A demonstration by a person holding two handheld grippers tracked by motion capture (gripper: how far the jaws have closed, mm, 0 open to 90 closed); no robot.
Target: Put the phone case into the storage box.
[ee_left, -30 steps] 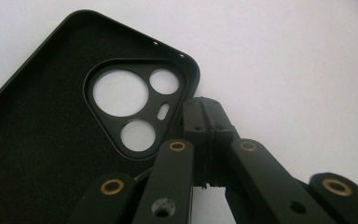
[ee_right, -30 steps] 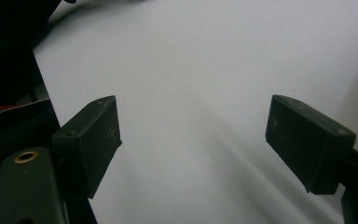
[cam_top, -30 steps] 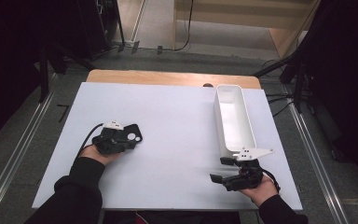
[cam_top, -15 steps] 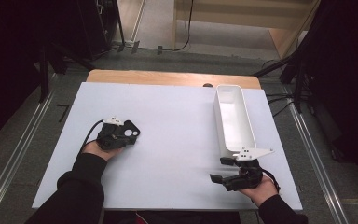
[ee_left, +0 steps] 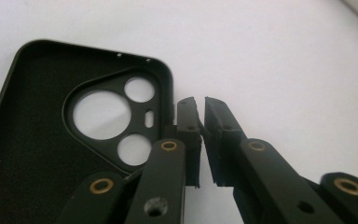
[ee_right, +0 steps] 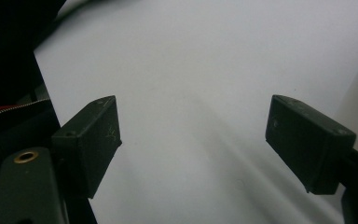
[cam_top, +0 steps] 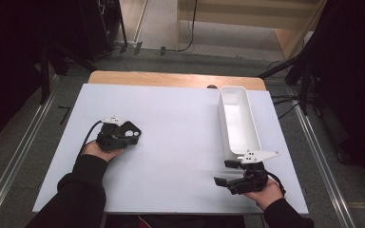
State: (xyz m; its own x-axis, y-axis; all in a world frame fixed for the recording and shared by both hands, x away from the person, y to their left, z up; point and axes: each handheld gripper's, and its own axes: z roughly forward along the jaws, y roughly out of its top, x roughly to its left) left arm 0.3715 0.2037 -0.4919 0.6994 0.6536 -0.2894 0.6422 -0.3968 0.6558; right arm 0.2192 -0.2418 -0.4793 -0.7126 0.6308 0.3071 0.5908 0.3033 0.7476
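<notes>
Two grippers over a white tabletop (cam_top: 180,118), one in each hand. Left gripper (cam_top: 123,137) at the left side of the tabletop, jaws nearly together with only a thin slit between the pads (ee_left: 189,123), just been easing apart a little, nothing between them. Black phone case (ee_left: 51,140) lying open-side up on the tabletop, directly beside the left jaw, its near edge seemingly touching that jaw though contact hard to confirm; triangular camera cut-out with three round holes and a small slot facing up. Seen from above, same case (cam_top: 132,135) poking out just past the left gripper's tip, toward the middle of the tabletop. Right gripper (cam_top: 228,173) at the near right of the tabletop, jaws spread wide, pads (ee_right: 93,140) well apart with bare white surface between, holding nothing. Long white tray (cam_top: 225,116) along the right side of the tabletop, running away from the person, its near end just beyond the right gripper's grey three-cornered plate. Case and tray well apart, with clear white surface between.
</notes>
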